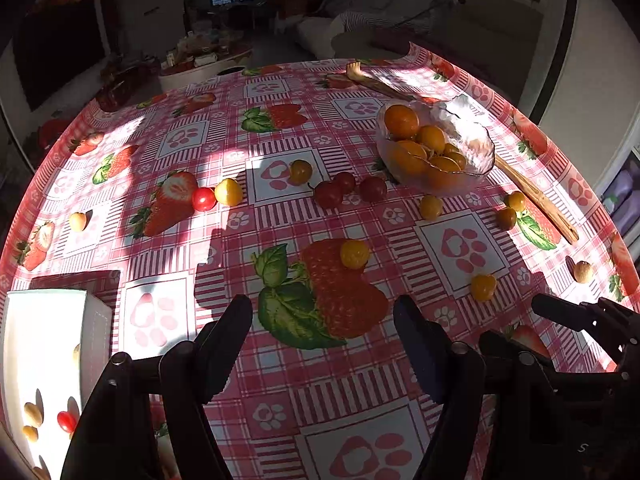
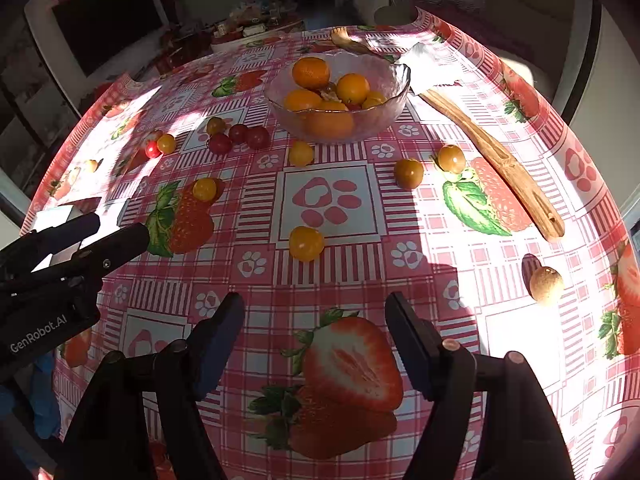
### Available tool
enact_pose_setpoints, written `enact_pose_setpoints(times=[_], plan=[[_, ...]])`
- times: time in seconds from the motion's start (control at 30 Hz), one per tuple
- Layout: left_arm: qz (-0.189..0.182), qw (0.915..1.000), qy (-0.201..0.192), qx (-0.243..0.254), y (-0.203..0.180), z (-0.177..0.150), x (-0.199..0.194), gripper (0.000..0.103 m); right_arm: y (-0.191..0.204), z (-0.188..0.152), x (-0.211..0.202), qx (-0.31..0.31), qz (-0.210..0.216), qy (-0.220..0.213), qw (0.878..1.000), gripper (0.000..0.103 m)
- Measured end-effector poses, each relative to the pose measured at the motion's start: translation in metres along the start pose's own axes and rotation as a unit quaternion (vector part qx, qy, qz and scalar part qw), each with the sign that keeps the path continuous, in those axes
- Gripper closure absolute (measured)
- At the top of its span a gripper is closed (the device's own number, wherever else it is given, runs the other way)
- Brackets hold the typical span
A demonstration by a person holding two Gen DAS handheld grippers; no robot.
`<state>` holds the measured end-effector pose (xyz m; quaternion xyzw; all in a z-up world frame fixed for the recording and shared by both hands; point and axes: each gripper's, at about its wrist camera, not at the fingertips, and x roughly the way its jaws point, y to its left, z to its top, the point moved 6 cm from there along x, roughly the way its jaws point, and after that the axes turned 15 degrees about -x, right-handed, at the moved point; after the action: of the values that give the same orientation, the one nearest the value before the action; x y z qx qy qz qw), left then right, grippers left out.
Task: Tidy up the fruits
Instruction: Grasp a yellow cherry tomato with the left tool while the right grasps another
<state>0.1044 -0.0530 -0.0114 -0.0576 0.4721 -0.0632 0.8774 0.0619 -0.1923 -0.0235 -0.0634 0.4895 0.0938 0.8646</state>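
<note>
A glass bowl [image 1: 472, 140] [image 2: 384, 80] with oranges and yellow fruits stands at the far right of the table. Small yellow tomatoes [image 1: 354, 254] [image 2: 306, 243], dark red cherry tomatoes [image 1: 372, 189] [image 2: 258, 137] and a bright red one [image 1: 204, 199] [image 2: 152, 149] lie scattered on the strawberry-print tablecloth. A white box [image 1: 44, 344] at the near left holds a red tomato [image 1: 66, 421] and pale fruits. My left gripper [image 1: 322, 316] is open and empty above the cloth. My right gripper [image 2: 314, 316] is open and empty; it shows at the right edge of the left wrist view [image 1: 560, 312].
A long wooden fork [image 1: 536, 200] [image 2: 496, 152] lies beside the bowl. A pale round fruit [image 2: 546, 284] [image 1: 583, 271] sits near the right edge. A white napkin [image 2: 428, 66] lies behind the bowl. The left gripper shows at the left of the right wrist view [image 2: 116, 228].
</note>
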Motion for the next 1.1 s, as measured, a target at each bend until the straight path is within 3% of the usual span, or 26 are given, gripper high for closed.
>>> enact_pose_setpoints(times=[0.37, 0.5, 0.67, 0.8, 0.83, 1.1], plan=[[0.005, 0.9999, 0.014, -0.005, -0.014, 0.014, 0.043, 0.029, -0.007, 0.011, 0.015, -0.010, -0.015, -0.003, 1.000, 0.032], [0.007, 1.0000, 0.005, -0.005, -0.015, 0.015, 0.046, 0.036, -0.004, 0.016, 0.019, -0.018, -0.021, -0.008, 1.000, 0.032], [0.004, 0.9999, 0.001, -0.011, -0.014, 0.019, 0.046, 0.063, 0.002, 0.021, 0.022, -0.037, -0.037, -0.012, 0.999, 0.048], [-0.003, 0.9997, 0.001, -0.025, -0.009, 0.019, 0.044, 0.082, 0.003, 0.023, 0.022, -0.040, -0.032, -0.016, 0.999, 0.072], [-0.010, 0.9995, 0.004, -0.030, -0.007, 0.018, 0.042, 0.082, 0.003, 0.023, 0.022, -0.038, -0.027, -0.016, 0.999, 0.080], [-0.027, 0.9986, 0.011, -0.043, 0.010, -0.017, 0.015, 0.082, 0.002, 0.009, 0.010, -0.012, 0.018, -0.015, 1.000, 0.080]])
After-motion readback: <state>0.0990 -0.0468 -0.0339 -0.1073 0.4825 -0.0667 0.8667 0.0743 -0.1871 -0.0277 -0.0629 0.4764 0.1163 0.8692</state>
